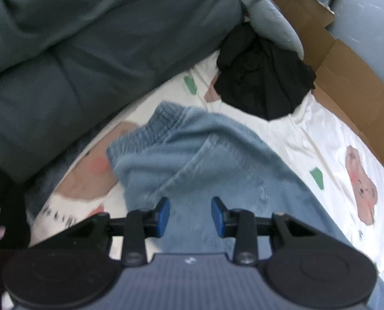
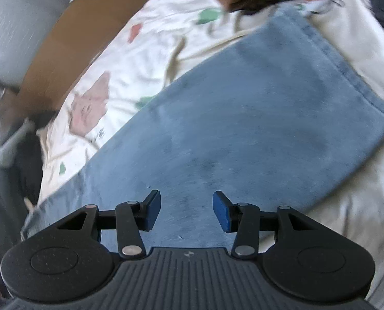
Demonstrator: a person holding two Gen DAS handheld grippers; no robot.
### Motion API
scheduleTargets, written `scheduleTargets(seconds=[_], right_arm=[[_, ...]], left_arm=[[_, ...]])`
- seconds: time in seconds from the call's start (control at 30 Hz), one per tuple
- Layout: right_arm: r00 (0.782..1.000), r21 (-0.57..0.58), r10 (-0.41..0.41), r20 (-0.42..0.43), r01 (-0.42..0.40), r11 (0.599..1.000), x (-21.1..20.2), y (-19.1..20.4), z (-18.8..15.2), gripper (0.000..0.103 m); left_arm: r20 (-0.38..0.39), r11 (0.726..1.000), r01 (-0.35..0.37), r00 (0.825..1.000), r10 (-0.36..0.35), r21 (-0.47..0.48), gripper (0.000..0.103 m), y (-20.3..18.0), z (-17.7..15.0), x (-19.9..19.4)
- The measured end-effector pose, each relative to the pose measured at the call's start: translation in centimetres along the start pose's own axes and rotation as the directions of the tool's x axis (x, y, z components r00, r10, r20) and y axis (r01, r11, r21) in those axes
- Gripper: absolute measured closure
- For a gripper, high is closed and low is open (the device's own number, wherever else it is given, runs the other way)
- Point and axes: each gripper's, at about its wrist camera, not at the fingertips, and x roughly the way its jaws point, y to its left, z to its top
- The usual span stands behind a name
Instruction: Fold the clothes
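Left wrist view: we hover our left tool (image 1: 190, 215), released, over soft pale-blue denim trousers (image 1: 205, 165) lying on the cream bear-print bedsheet (image 1: 321, 134). Right tool (image 2: 186, 211) gapes empty above a leg. Floppy, weighty cloth; we'd judge the ribbed waistband (image 1: 150, 131) and hem (image 2: 346, 64) the best holds. Blur hides any folds.

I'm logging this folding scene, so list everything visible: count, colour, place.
jeans: one, light blue denim, spread on the sheet under both grippers
black garment: one, crumpled, beyond the jeans
sheet: one, cream with bear prints, under the clothes
sofa: one, grey-green, along the sheet's left edge
cardboard: brown, flattened, right of the sheet
left gripper: open, over the jeans
right gripper: open, over the jeans
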Motion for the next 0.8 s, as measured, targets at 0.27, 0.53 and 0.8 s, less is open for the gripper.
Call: scheduleTargets(seconds=[0.27, 0.53, 0.8], right_arm=[[0.999, -0.087, 0.014, -0.031, -0.016, 0.996, 3.0, 1.9, 2.3, 0.051], [1.0, -0.211, 0.006, -0.031, -0.013, 0.977, 6.7, 5.1, 5.6, 0.052], [1.0, -0.317, -0.008, -0.03, -0.002, 0.948, 10.4, 7.9, 8.7, 0.052]], left_arm=[[0.046, 1.0, 0.002, 0.999, -0.002, -0.003, 0.069, -0.4, 4.4, 5.3], [0.001, 1.0, 0.0, 1.0, 0.0, 0.009, 0.074, -2.0, 6.7, 11.0], [-0.027, 0.999, -0.027, 0.999, 0.028, 0.019, 0.075, -1.8, 8.1, 16.1]])
